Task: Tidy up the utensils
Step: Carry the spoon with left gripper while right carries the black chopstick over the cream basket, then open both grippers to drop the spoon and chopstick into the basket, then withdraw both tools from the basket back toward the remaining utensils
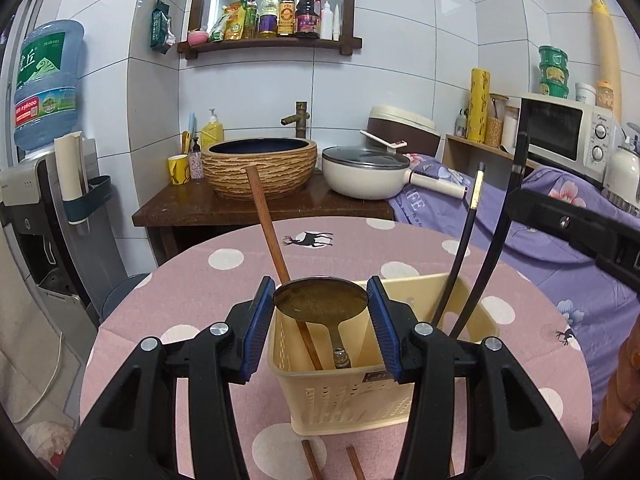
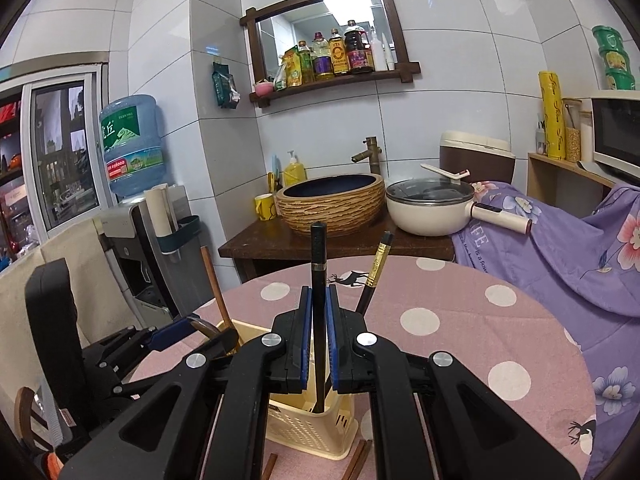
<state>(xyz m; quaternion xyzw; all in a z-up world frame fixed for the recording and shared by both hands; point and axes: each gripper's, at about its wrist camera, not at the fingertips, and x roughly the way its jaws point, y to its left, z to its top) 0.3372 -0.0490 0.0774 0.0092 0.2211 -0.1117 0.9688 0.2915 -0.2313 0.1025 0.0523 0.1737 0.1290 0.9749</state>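
A cream plastic utensil basket (image 1: 348,396) stands on the pink dotted table. My left gripper (image 1: 322,312) is closed on the bowl of a metal spoon (image 1: 320,298), which stands handle-down in the basket's left compartment beside a brown wooden chopstick (image 1: 266,224). Two black chopsticks (image 1: 464,248) lean in the right compartment. My right gripper (image 2: 319,332) is shut on one black chopstick (image 2: 319,264), whose tip is inside the basket (image 2: 304,428). The second black chopstick (image 2: 376,268) leans just right of it. The left gripper (image 2: 176,332) shows at the left of the right wrist view.
Two brown chopsticks (image 1: 332,462) lie on the table (image 1: 180,280) in front of the basket. Behind the table stand a wooden counter with a woven basin (image 1: 260,168), a white pan (image 1: 364,176), a water dispenser (image 1: 44,88) and a microwave (image 1: 568,128).
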